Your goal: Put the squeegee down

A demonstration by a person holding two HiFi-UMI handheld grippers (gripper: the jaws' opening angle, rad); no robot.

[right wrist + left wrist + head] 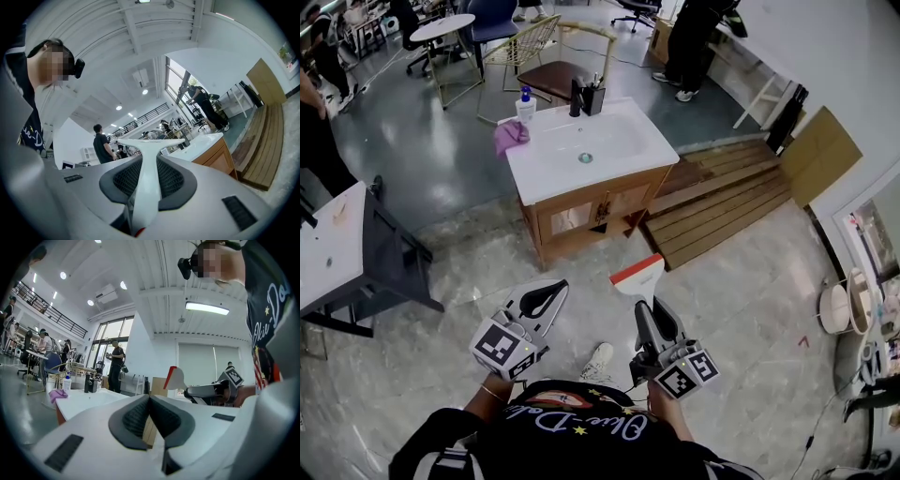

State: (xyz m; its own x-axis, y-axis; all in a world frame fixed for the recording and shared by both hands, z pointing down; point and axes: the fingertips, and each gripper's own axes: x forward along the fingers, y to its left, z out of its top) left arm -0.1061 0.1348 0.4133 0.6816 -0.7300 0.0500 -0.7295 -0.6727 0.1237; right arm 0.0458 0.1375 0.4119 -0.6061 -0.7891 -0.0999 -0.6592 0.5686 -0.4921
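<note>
A white squeegee (638,277) with a red-edged blade juts forward from my right gripper (649,309), which is shut on its handle. In the right gripper view the squeegee (149,161) runs between the dark pads, its T-shaped head spread in front. My left gripper (546,298) hovers beside it at the left, shut with nothing in it; in the left gripper view its tips (149,401) meet. That view also shows the squeegee (176,378) to the right. Both grippers hang over the floor, short of the white washbasin cabinet (623,159).
On the basin top stand a pump bottle (525,103), a pink cloth (511,137) and a dark holder (585,97). A wooden platform (727,197) lies right of the cabinet. A grey table (337,248) stands at the left. People stand at the back.
</note>
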